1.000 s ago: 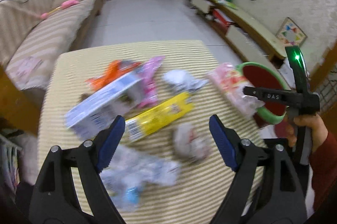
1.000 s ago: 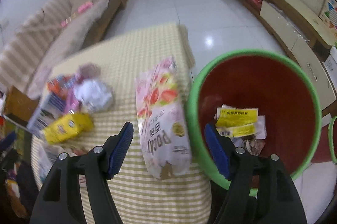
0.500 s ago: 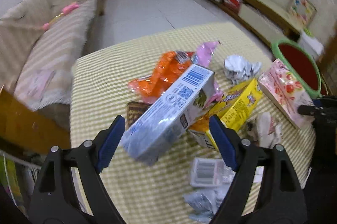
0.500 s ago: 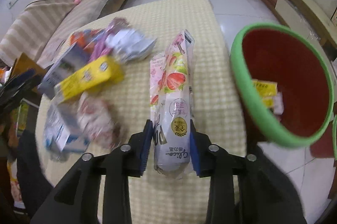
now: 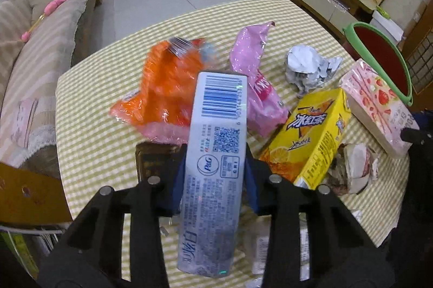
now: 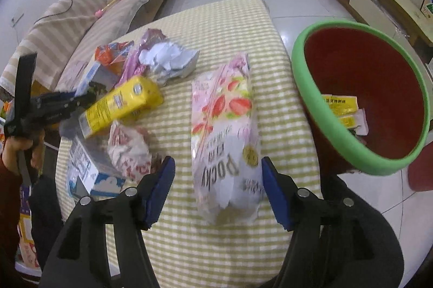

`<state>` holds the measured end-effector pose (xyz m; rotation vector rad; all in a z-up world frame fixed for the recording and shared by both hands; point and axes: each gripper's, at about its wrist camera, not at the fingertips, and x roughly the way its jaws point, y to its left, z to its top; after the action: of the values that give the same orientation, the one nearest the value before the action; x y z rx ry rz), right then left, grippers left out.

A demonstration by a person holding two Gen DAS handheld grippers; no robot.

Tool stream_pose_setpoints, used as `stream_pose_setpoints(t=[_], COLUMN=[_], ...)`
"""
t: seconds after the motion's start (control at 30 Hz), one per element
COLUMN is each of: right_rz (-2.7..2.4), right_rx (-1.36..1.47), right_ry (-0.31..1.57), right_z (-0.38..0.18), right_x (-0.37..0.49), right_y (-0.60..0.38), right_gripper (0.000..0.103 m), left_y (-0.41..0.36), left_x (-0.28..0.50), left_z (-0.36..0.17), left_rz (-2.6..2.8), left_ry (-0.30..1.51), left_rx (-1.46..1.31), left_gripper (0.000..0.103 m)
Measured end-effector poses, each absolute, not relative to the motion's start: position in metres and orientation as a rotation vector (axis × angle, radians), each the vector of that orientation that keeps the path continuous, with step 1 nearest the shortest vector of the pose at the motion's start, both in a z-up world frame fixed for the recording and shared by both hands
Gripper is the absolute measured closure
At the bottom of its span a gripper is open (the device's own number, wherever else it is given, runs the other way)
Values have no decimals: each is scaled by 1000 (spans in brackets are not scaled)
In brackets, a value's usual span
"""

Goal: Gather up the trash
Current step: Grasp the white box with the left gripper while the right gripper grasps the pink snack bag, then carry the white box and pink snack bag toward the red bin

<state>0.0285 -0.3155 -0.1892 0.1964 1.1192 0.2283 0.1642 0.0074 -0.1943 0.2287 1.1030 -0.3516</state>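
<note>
Left wrist view: left gripper (image 5: 213,179) clamps the blue-white carton (image 5: 213,171) for binning; right gripper (image 6: 217,190) jaws are opening around the pink Pocky bag (image 6: 224,131), not pressing it.

Glossy printed card is seen on the box (image 5: 216,160). Shiny crinkled plastic film forms the orange wrapper (image 5: 165,87) and pink wrapper (image 5: 254,77). The worktop (image 6: 224,20) is covered in matt checked cloth; the bin (image 6: 360,98) looks smooth plastic.

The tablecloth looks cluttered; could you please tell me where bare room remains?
Bare: the far end of the tablecloth beyond the foil wad, and the near strip below the Pocky bag. Crowded: the left side around the yellow carton.
</note>
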Motion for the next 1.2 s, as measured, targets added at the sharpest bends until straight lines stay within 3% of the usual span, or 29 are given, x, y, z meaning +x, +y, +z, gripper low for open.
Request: stream_pose_setpoints(t=[0.27,0.33,0.47,0.53,0.57,0.6,1.2], right_rz=[225,235,232,231,230,237,155], right_rx=[146,123,66,57,59,87,213], right_ry=[1119,1148,1186,1180,1177,1171,805], right_z=[-187,-193,-205,-207,-207,-206,-104], right_x=[55,62,68,65,63,60,-7], right_y=[-311,-305,-295,-292,-292,-294,-315], right_gripper=[37,37,33,41,63,73,74], left_y=[10,7,5,8,10,13,-11], left_x=[129,131,134,134,133,132,82], left_z=[-188,-190,-194,-193,-192,-188,-75], left_rz=[-295,-290,-271,-251,-240,-233,-171], left_ry=[1110,1117,1122,1112,1103,1091,770], left_rx=[158,149,145,131,125,102,-37], left_gripper=[66,59,56,67,67,67,67])
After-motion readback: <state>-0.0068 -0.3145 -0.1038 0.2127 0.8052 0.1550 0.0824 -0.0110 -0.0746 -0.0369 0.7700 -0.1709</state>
